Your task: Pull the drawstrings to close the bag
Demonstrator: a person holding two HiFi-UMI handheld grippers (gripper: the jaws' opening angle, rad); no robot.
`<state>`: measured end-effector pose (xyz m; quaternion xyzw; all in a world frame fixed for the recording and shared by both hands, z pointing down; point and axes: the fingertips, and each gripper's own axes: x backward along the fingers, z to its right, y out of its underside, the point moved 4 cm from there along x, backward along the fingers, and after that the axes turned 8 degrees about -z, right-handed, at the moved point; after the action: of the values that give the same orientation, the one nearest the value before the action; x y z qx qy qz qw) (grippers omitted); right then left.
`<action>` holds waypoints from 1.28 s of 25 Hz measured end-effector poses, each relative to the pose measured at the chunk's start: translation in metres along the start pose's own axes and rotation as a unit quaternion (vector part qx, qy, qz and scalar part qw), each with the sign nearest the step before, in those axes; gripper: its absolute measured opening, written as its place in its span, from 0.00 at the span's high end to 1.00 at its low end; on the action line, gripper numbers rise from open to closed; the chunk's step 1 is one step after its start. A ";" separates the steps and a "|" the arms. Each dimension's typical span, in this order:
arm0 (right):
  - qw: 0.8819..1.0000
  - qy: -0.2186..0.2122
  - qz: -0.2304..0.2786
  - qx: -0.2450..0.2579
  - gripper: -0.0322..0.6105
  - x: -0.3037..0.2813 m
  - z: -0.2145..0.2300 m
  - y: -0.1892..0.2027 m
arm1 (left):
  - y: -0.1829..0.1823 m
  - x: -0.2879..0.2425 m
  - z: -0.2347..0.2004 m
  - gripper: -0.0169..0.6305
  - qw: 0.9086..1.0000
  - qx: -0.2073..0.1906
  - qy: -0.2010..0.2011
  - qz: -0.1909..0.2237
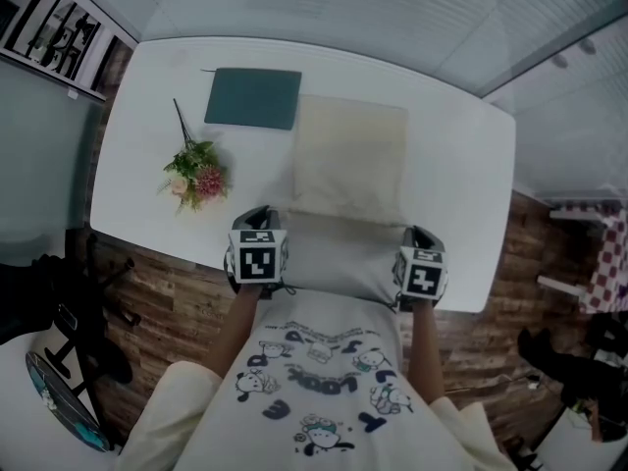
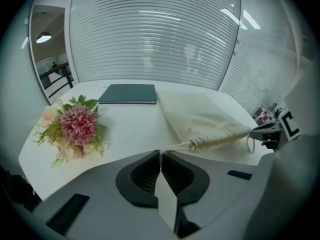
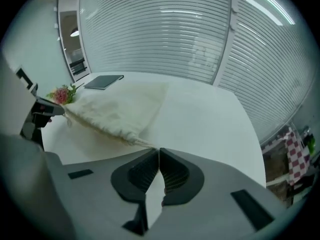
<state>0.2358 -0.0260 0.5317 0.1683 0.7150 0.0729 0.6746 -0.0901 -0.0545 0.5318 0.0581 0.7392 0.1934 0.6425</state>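
Head view: bag (image 1: 350, 155) flat on worktop (image 1: 461, 165), mouth toward me, long axis crosswise between my hands. Left gripper (image 2: 160, 153) pinches left drawstring (image 2: 176, 146); right gripper (image 3: 158, 151) pinches right drawstring (image 3: 143, 143). Pull, I judge: outward, apart.

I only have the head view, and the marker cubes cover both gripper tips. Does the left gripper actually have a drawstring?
Observer: Yes. In the left gripper view, the left gripper is shut on the drawstring, which runs to the bag.
Operator: And the other side?
Observer: The right gripper is shut on the second drawstring, pinched right at its tips.
Operator: Is the mouth gathered?
Observer: The mouth is bunched into folds along its edge. I cannot tell whether it is fully closed.
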 end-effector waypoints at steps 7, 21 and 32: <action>0.991 0.019 0.044 -0.123 0.92 0.007 0.022 0.004 | 0.001 -0.002 -0.015 0.90 0.998 0.066 -0.011 0.007; 0.982 0.007 0.035 -0.186 0.92 0.001 0.052 0.018 | 0.002 -0.003 -0.022 0.90 1.000 0.023 -0.013 -0.003; 0.990 -0.009 -0.014 -0.138 0.63 -0.004 0.040 0.045 | 0.029 -0.006 -0.019 0.73 0.993 -0.105 -0.023 -0.050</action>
<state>0.2816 0.0092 0.5473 0.0641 0.6944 0.1595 0.6987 -0.1121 -0.0343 0.5497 -0.0421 0.7019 0.2368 0.6705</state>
